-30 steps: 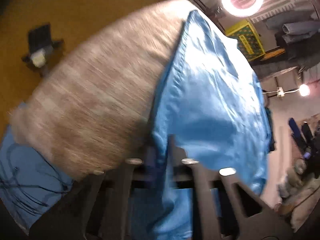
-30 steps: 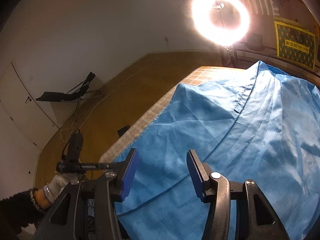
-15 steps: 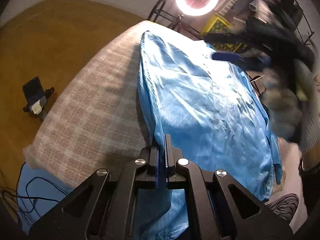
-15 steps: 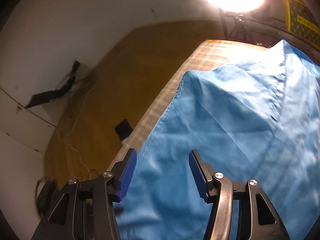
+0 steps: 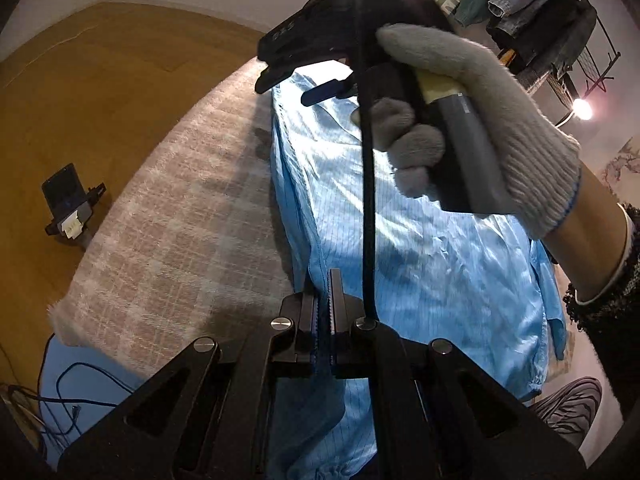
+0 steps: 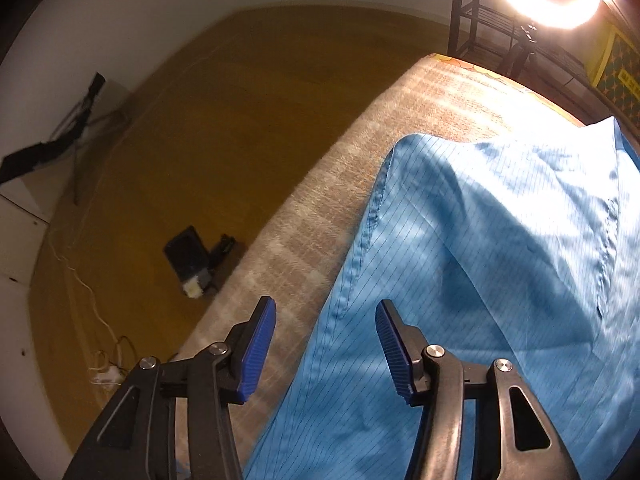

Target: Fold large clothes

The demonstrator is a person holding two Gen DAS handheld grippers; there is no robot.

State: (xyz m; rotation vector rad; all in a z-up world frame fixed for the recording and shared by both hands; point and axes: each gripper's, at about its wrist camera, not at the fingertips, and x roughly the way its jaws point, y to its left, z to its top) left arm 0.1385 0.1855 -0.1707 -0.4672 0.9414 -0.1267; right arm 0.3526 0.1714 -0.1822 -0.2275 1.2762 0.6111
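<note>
while the left gripper (image 5: 323,312) pinches its edge, the blue garment (image 5: 420,256) stretches lengthwise away.

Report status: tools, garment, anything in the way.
Left tool shut on blue garment edge. Right tool open above it, holding nothing. Its cable crosses left view.

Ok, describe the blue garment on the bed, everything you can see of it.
The blue garment is light blue, thin and slightly shiny, with fine pinstripes, stitched seams and creases. It lies spread over the plaid blanket, one end hanging off the near side. The left gripper is shut on its folded edge; the right gripper hovers open over its edge, not gripping.
</note>
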